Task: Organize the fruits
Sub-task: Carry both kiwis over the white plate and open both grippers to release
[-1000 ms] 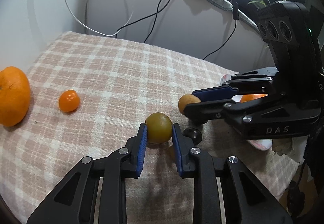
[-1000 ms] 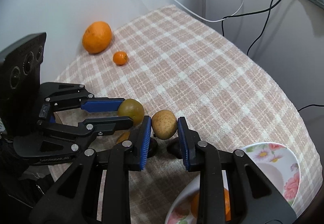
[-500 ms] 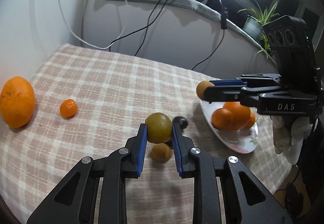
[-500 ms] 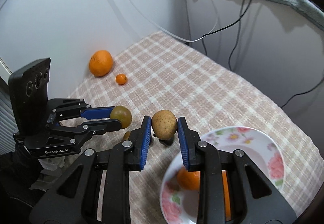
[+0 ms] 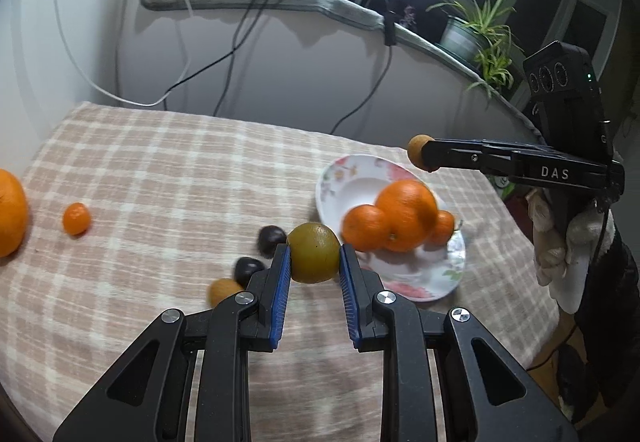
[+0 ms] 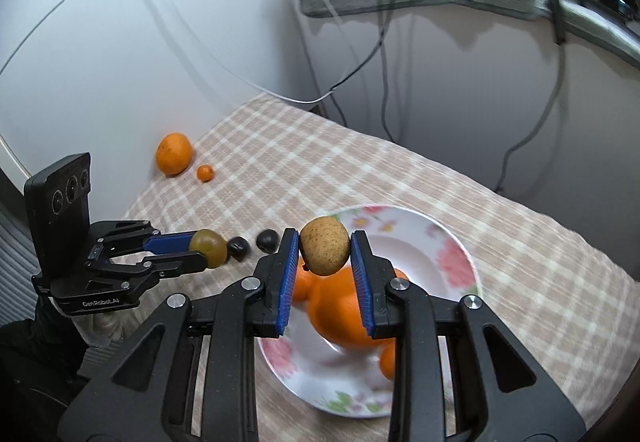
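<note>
The left claw (image 5: 314, 264) is clamped on a round olive-green fruit (image 5: 314, 252), its blue pads pressed to both sides and the fruit lifted clear of the beige checked cloth (image 5: 160, 170) that covers the surface. The right claw (image 6: 325, 262) grips a speckled tan egg-shaped fruit (image 6: 324, 251) in the same way, held above the white floral plate (image 6: 448, 242). In the left wrist view that plate (image 5: 352, 182) lies to the right of the green fruit and carries a large orange (image 5: 406, 208) with two smaller oranges, one (image 5: 366, 228) on its left and one (image 5: 442, 228) on its right, all touching. On the cloth just left of the left claw lie two dark, nearly black round fruits (image 5: 270, 240) close together and a small yellow-brown fruit (image 5: 222, 290) nearer the camera. Far to the left, well apart from the plate, a big orange (image 5: 10, 214) sits at the cloth's edge with a small mandarin (image 5: 76, 218) near it. In the right wrist view this pair (image 6: 174, 154) lies at the far left corner, by the white wall.
</note>
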A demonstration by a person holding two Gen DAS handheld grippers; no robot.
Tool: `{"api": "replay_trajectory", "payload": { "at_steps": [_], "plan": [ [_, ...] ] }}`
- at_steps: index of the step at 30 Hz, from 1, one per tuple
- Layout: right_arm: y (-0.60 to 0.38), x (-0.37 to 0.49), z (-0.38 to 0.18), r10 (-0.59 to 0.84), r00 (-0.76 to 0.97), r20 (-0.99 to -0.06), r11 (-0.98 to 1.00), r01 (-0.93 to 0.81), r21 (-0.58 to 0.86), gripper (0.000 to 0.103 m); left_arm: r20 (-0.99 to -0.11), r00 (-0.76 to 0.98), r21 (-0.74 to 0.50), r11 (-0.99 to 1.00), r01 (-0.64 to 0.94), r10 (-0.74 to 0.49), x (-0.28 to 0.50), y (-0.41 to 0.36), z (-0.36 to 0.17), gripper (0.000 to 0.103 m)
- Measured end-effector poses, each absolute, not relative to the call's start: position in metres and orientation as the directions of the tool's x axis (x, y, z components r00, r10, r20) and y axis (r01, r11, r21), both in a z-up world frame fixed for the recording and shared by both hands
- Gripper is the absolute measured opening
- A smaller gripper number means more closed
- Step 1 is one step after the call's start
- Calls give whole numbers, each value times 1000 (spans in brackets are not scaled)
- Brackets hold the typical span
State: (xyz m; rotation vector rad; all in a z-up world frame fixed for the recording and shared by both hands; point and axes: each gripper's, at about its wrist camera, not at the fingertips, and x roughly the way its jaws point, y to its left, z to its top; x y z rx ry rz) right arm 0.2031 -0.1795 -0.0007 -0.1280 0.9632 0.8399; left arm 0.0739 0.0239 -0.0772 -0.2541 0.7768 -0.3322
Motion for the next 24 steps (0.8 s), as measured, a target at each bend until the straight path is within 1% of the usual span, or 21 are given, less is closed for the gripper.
{"api": "replay_trajectory", "payload": {
  "at_steps": [10, 24],
  "plan": [
    [-230, 211, -10, 543, 334, -771, 750, -606, 265, 28, -641, 641, -338, 905, 258, -422, 71, -8, -74, 23],
    [-259, 212, -29, 505, 347, -790, 789, -557, 260, 28, -660, 601, -326, 893, 310, -450, 74, -41, -78, 23]
  ]
}}
